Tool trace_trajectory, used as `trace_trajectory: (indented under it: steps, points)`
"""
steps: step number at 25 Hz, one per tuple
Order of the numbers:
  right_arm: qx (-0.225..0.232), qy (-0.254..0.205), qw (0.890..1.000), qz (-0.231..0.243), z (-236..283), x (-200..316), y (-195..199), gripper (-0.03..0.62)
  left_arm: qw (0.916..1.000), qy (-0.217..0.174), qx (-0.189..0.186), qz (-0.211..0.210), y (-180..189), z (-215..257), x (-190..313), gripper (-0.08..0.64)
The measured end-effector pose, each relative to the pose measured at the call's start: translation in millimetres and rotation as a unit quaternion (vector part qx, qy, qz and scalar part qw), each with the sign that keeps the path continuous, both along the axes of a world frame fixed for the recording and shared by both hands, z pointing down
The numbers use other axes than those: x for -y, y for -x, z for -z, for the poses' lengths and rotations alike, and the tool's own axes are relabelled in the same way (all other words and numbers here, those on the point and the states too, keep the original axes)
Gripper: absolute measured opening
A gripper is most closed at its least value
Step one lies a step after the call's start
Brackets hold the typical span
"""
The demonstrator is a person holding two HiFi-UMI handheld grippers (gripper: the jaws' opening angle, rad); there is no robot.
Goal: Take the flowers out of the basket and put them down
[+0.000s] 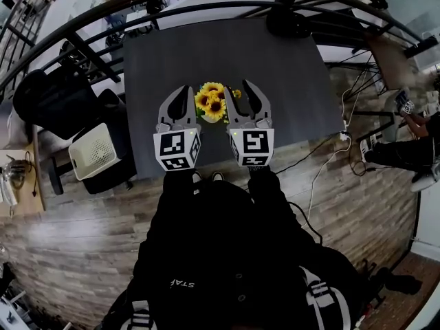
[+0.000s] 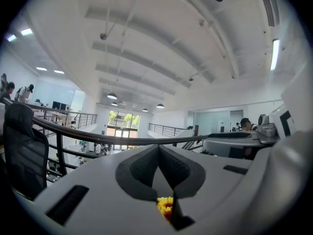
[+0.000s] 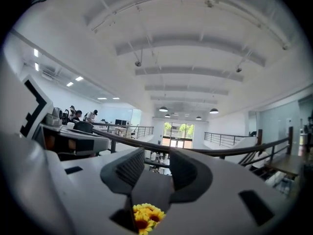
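Yellow flowers (image 1: 212,102) fill the basket (image 1: 204,119); left tool (image 1: 184,90) together, right tool (image 1: 239,86) apart, empty.

We see dark grey table (image 1: 282,81), black office chair (image 1: 45,98) at its left, white cable (image 1: 322,174) trailing over wood floor (image 1: 75,232).

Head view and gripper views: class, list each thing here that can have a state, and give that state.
Left gripper: shut, nothing in it.
Right gripper: open, nothing between the jaws.
Flowers: upright on the table, seen between the two grippers, gripped by neither.
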State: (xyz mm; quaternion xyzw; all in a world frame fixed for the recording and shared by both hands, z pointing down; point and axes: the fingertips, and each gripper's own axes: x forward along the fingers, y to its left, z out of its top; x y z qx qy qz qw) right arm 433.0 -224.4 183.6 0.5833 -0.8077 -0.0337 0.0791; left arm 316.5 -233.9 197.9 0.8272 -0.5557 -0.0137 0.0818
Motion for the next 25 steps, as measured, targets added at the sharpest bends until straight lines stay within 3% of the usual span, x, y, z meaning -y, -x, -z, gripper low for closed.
trace_trajectory:
  steps: [11,25]
  points:
    - [0.011,-0.022,1.000,-0.009,30,-1,-3,0.017,0.9996,-0.025,0.011,0.008,3,29,-2,0.000]
    - [0.020,-0.011,1.000,0.005,46,-1,0,0.014,0.9991,-0.039,0.012,0.011,-4,51,-2,0.000]
